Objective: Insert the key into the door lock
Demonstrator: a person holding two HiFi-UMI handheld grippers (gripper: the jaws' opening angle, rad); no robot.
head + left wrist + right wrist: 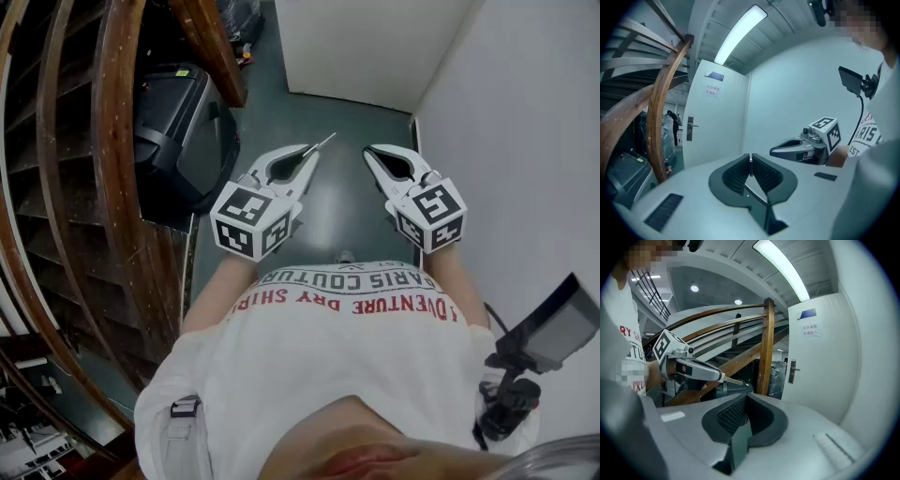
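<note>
Fingers (735, 174), 2, ribbed black, of left gripper (750, 158): pinched on slim silver metal key (324, 142), blade forward. Right gripper (746, 401): pressed together, empty. Silver lever lock (690, 127) on white door (717, 136): well apart ahead. Judged needed: closer approach, blade levelled to keyhole, firm pinch.

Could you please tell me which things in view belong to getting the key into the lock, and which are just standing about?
For the job:
- key, clamped in the left gripper
- white door
- lock plate with handle

Just about:
- wooden stair rail
- black case
- door sign
- right gripper, shut and empty
</note>
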